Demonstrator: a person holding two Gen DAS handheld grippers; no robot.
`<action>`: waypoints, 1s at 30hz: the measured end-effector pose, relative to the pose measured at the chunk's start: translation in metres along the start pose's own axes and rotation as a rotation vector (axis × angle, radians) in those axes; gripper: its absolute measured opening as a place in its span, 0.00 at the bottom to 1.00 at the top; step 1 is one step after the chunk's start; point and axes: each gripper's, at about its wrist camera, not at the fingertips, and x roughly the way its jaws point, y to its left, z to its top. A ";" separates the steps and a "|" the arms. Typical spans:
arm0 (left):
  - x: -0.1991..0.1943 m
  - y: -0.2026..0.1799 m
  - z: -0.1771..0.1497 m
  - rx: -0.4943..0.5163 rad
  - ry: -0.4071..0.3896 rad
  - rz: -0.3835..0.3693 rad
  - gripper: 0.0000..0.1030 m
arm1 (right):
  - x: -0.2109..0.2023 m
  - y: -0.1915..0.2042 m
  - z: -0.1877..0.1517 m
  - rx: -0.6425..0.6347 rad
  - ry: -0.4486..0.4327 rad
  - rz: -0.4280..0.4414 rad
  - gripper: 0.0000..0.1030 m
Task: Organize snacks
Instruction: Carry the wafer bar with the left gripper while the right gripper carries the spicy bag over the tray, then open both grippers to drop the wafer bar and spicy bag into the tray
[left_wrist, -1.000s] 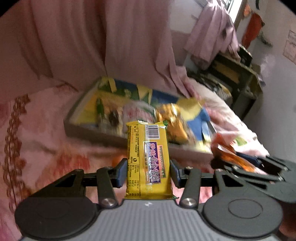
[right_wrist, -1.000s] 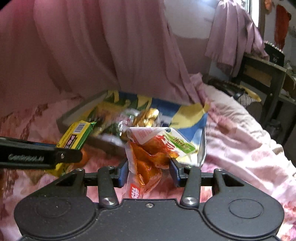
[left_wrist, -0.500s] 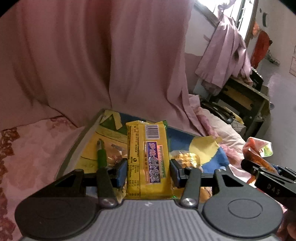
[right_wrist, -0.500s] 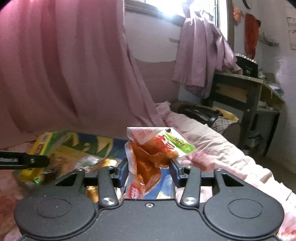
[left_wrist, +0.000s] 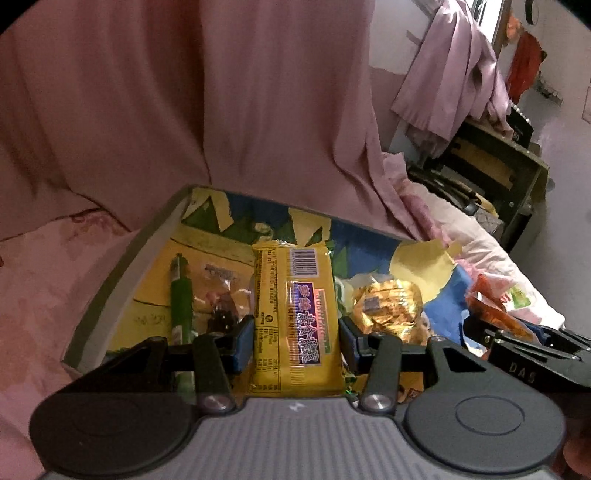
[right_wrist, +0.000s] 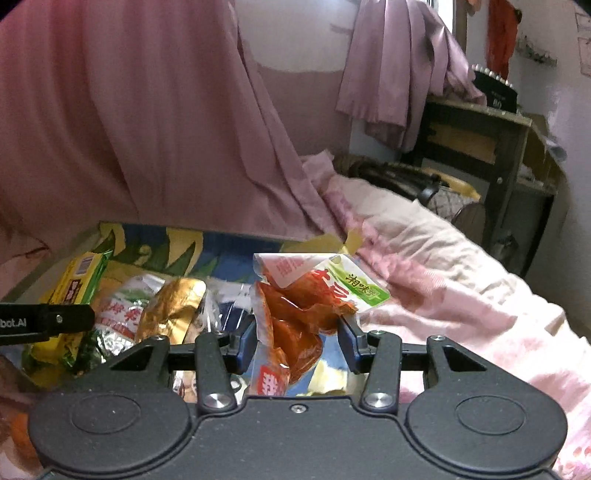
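L gripper (left_wrist: 295, 338) is clamped on the yellow snack bar (left_wrist: 295, 317), long axis pointing straight ahead. R gripper (right_wrist: 297, 341) pinches the orange pouch (right_wrist: 295, 314). The tray (left_wrist: 110, 288) lies directly below and ahead of both (L sits deeper over it).

A pink curtain (left_wrist: 177, 110) hangs in folds across the back, its hem reaching the far edge of the bed (right_wrist: 461, 295), which is covered in a pink flowered sheet. To the right the wall (right_wrist: 295, 40) is pale above and mauve below. A lilac cloth (right_wrist: 395, 74) hangs by a bright window (left_wrist: 487, 14). Beyond the bed's right corner stands a dark wooden desk (right_wrist: 491, 140), with a red garment (left_wrist: 524, 62) hanging on the far wall.
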 end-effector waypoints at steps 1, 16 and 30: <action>0.001 0.000 0.000 0.000 0.004 0.001 0.51 | 0.001 0.001 -0.001 -0.002 0.006 0.002 0.47; 0.010 0.001 -0.004 0.004 0.047 0.016 0.51 | 0.013 0.012 -0.010 -0.022 0.091 0.033 0.47; -0.003 -0.004 0.001 0.002 0.027 0.024 0.72 | -0.013 0.007 0.001 0.006 0.022 0.020 0.70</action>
